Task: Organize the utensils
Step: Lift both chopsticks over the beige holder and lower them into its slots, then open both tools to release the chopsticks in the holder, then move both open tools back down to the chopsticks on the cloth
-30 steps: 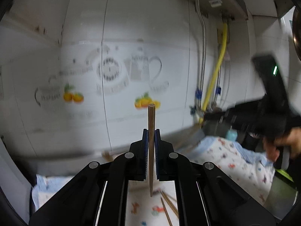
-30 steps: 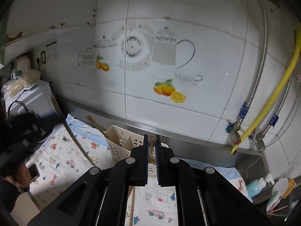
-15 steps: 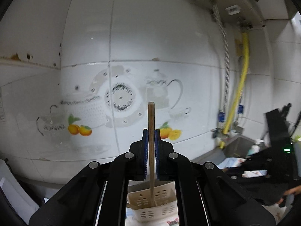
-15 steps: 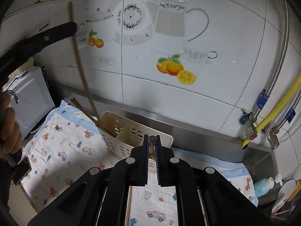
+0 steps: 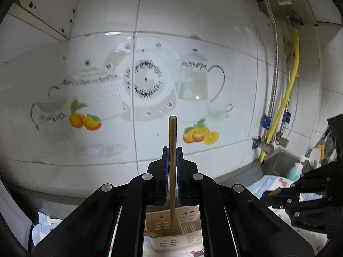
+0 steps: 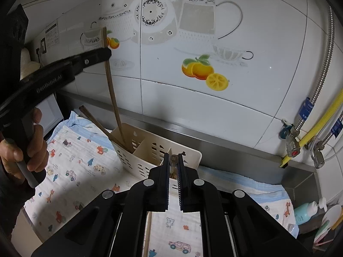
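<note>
Since the earlier frames, both wrist views have closed in on the cream utensil holder (image 6: 150, 150), and the chopstick (image 5: 172, 162) carried by the left gripper (image 5: 172, 150) now has its lower end inside the holder's left compartment rather than above the printed cloth (image 6: 81, 162). Left gripper: jaws narrow, clamped on the chopstick, which stands nearly upright with its blunt top end above the fingertips. Seen from the right wrist, the same chopstick (image 6: 112, 94) leans slightly and drops into the compartment nearest the left gripper (image 6: 105, 52), beside other dark chopsticks (image 6: 96, 122) that slant out over the holder's left rim. A hand (image 6: 30, 147) grips the left tool's handle at the left edge of that view. Right gripper (image 6: 173, 160): jaws narrow, pinching a slim brown utensil (image 6: 173, 160) seen end-on at the fingertips, just over the holder's right part; its kind cannot be told. Holder: slotted walls, divided inside, standing on the cloth against the steel ledge below the tiled wall (image 5: 150, 42) with its teapot and orange print. Right edge: yellow hose (image 6: 321, 126) and a pale blue bottle (image 6: 304, 212)
</note>
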A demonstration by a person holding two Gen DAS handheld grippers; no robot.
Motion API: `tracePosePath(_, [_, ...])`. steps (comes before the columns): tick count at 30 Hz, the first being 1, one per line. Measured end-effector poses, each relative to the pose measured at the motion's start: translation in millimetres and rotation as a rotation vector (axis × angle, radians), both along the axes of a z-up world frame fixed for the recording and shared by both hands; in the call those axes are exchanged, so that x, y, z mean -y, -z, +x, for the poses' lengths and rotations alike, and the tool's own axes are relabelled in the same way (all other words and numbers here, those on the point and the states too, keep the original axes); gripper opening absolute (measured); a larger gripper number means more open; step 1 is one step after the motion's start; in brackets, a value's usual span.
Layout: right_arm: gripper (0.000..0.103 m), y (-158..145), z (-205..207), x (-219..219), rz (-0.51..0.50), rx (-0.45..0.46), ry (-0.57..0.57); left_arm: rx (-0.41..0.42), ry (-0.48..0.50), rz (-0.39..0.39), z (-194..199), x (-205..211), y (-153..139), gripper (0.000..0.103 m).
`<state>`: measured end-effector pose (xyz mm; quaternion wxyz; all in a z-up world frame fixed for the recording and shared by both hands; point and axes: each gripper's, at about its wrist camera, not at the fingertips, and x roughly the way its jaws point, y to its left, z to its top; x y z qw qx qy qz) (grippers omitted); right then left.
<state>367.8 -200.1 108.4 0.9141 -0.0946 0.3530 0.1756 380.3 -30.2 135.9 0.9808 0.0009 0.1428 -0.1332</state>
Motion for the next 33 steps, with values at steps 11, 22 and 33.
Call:
tracePosePath(11, [0.010, -8, -8, 3, 0.037, 0.027, 0.007, -0.055, 0.006, 0.018, 2, 1, 9, 0.008])
tracePosePath(22, [0.018, -19, -72, 22, 0.100, 0.084, 0.029, -0.053, -0.003, 0.007, -50, -13, 0, 0.037])
tracePosePath(33, [0.018, 61, -157, 30, 0.092, 0.019, 0.049, -0.141, 0.010, 0.013, -129, -26, 52, 0.045])
